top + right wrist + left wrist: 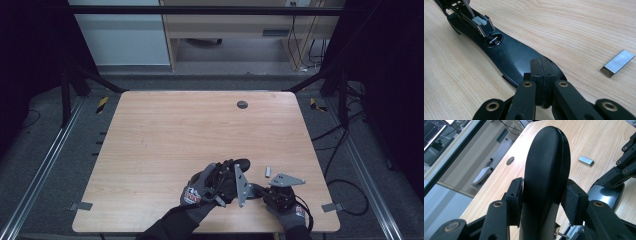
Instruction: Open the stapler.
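Observation:
A black stapler lies opened near the table's front edge. Its rounded top arm [546,165] stands up between the pads of my left gripper [544,202], which is shut on it; in the high view the left gripper [234,172] sits under a gloved hand. The stapler's base [511,55] lies flat on the wood, with the open metal magazine [480,22] at its far end. My right gripper [541,72] is shut, its pads together and resting on the near end of the base [254,189]. A small silver staple strip [617,63] [267,171] [586,160] lies loose beside it.
The wooden table [190,130] has a round cable hole [242,104] near its far edge. Metal rails and cables run along the floor on both sides. A desk stands beyond the table's far side.

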